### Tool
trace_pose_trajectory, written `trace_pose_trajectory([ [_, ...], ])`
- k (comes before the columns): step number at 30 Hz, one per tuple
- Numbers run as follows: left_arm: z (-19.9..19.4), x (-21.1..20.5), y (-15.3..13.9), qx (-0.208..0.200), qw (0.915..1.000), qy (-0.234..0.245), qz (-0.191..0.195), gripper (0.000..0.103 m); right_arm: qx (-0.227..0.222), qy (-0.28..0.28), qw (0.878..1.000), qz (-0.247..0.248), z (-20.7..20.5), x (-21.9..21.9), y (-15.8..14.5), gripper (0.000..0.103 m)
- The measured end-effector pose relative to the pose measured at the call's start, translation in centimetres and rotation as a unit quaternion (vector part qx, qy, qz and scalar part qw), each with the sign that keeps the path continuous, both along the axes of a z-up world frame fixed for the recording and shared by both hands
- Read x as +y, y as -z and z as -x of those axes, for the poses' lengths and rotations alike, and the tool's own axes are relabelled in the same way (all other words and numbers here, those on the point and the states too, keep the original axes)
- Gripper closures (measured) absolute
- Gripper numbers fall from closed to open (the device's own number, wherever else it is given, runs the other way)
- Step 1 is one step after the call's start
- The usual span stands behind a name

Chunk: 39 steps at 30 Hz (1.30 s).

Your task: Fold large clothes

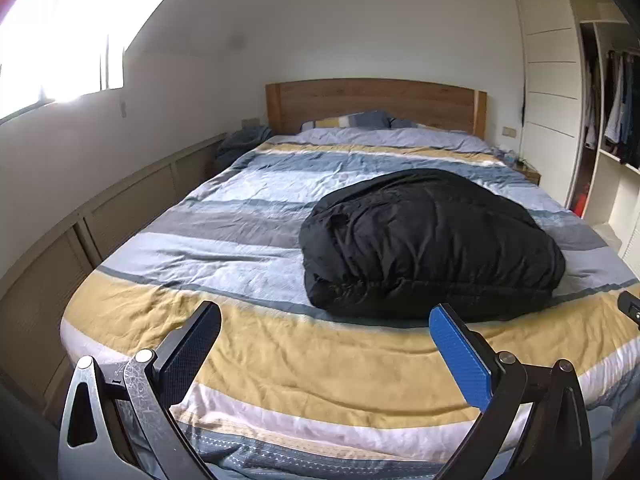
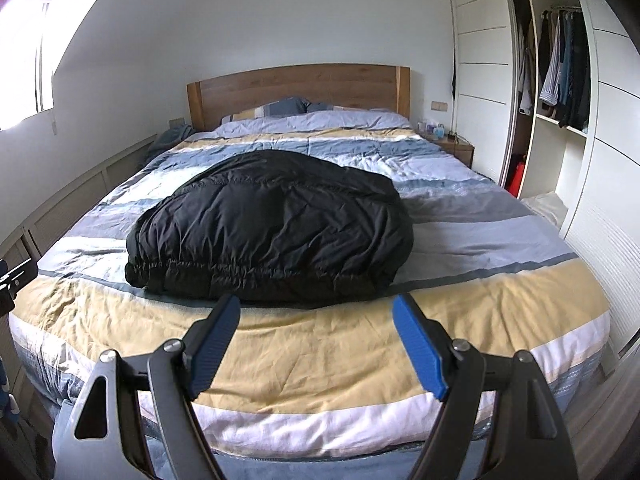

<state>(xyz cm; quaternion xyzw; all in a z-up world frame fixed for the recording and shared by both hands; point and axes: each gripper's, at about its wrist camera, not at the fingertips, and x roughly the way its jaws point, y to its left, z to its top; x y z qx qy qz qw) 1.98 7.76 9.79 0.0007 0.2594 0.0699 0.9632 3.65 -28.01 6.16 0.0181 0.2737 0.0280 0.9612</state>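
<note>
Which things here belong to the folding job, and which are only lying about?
For the job: black puffy jacket, left gripper, right gripper, both open and apart from the jacket.

Only lying about: striped duvet, pillows, hanging clothes, nightstand.

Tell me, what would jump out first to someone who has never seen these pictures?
The black puffy jacket draws the eye first: a dark bundle lying on the striped bedspread, toward the foot of the bed. In the foreground of each view a gripper stands wide open and holds nothing, the left gripper and the right gripper, both short of the jacket. Behind are the wooden headboard and an open wardrobe of hanging clothes on the right.
</note>
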Motion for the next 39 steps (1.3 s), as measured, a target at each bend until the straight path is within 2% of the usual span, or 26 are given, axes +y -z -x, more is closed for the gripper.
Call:
trace_pose_trajectory([
  [5, 0.9, -1.0, -0.6, -0.020, 0.9997, 0.001, -0.017, 0.001, -0.008, 0.005, 1.000, 0.002, 0.8, -0.5, -0.3, 0.025],
  [11, 1.6, -1.4, -0.6, -0.026, 0.9994, 0.002, -0.023, 0.001, -0.011, 0.014, 1.000, 0.005, 1.3, -1.1, -0.3, 0.025],
  [21, 1.9, -1.6, -0.3, -0.032, 0.9993, 0.009, -0.015, 0.001, -0.001, 0.020, 1.000, 0.007, 1.4, -1.8, 0.7, 0.025],
  [39, 0.8, -1.5, 1.9, -0.003, 0.9999, 0.017, 0.000, 0.001, 0.001, 0.034, 0.998, 0.050, 1.3, -0.9, 1.2, 0.025],
])
